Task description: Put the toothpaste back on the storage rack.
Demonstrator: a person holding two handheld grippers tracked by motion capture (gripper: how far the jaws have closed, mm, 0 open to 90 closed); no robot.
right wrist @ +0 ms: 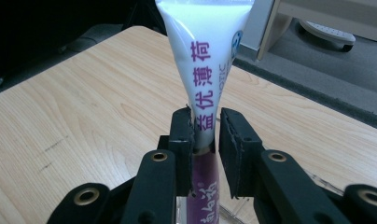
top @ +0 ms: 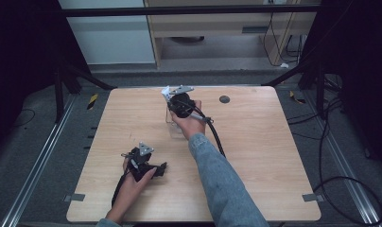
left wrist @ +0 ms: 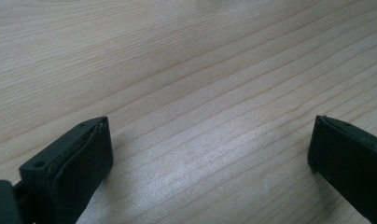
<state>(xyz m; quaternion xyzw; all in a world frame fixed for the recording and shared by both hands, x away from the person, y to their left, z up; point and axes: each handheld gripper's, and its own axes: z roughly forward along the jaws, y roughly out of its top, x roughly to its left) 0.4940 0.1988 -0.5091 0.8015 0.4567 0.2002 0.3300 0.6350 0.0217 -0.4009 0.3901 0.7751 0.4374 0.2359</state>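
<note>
Toothpaste tube stands pinched in right claw; left claw gapes wide, empty.

Light wooden table, clear glass, dark disc

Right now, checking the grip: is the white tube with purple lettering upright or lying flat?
Upright: the white tube with purple lettering rises crimped-end-up between the right tool's jaws.
</note>
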